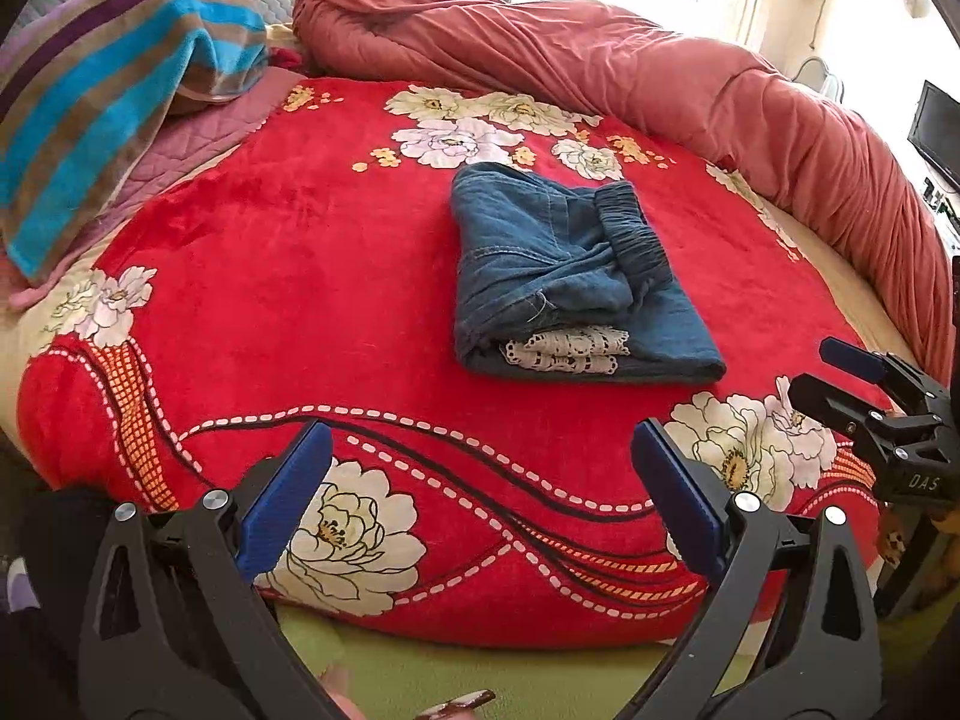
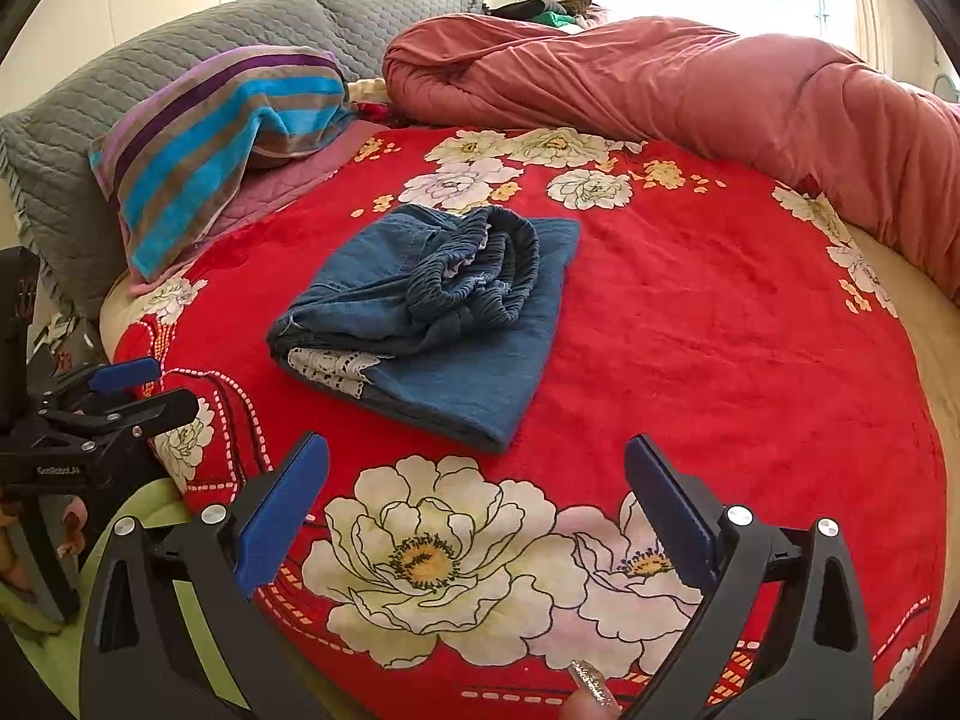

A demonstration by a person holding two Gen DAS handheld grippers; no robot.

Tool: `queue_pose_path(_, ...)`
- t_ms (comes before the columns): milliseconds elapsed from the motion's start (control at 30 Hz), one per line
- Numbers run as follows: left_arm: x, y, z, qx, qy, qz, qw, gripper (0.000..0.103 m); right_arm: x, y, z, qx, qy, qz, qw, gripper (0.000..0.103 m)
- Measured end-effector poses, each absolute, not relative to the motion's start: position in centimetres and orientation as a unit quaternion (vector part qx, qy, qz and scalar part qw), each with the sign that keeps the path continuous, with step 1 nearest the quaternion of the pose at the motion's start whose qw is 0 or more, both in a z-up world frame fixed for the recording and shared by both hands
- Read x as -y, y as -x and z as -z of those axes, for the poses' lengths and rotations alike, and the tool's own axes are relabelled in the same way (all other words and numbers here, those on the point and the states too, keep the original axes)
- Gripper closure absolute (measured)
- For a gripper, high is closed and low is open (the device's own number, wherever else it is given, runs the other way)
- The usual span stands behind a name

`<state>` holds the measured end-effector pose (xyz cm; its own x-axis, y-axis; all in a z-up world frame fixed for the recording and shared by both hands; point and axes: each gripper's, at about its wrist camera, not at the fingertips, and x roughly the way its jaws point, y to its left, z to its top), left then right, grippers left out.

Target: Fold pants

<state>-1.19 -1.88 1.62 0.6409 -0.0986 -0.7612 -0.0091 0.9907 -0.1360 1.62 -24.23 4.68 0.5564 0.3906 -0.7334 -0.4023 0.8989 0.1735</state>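
Note:
The blue denim pants (image 1: 564, 276) lie folded in a compact bundle on the red floral blanket (image 1: 270, 276), elastic waistband on top and white lace trim at the near edge. They also show in the right wrist view (image 2: 432, 324). My left gripper (image 1: 480, 474) is open and empty, held back near the blanket's front edge. My right gripper (image 2: 477, 486) is open and empty, also short of the pants. The right gripper shows at the right edge of the left wrist view (image 1: 864, 384); the left gripper shows at the left of the right wrist view (image 2: 120, 396).
A rolled pink quilt (image 1: 660, 72) runs along the back and right of the bed. A striped towel (image 1: 108, 90) lies on pillows at the back left, with a grey quilted pillow (image 2: 120, 90) behind. A green sheet (image 1: 480, 672) lies at the near edge.

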Motion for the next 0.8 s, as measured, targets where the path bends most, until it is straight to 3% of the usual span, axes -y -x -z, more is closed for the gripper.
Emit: queue_pose_path(800,1.90,1.45,-1.82,-0.421,0.059,0.025,0.905,0.010,24.58,-1.66,-4.94,-0.413,0.007,-0.221,0.884,0.005)
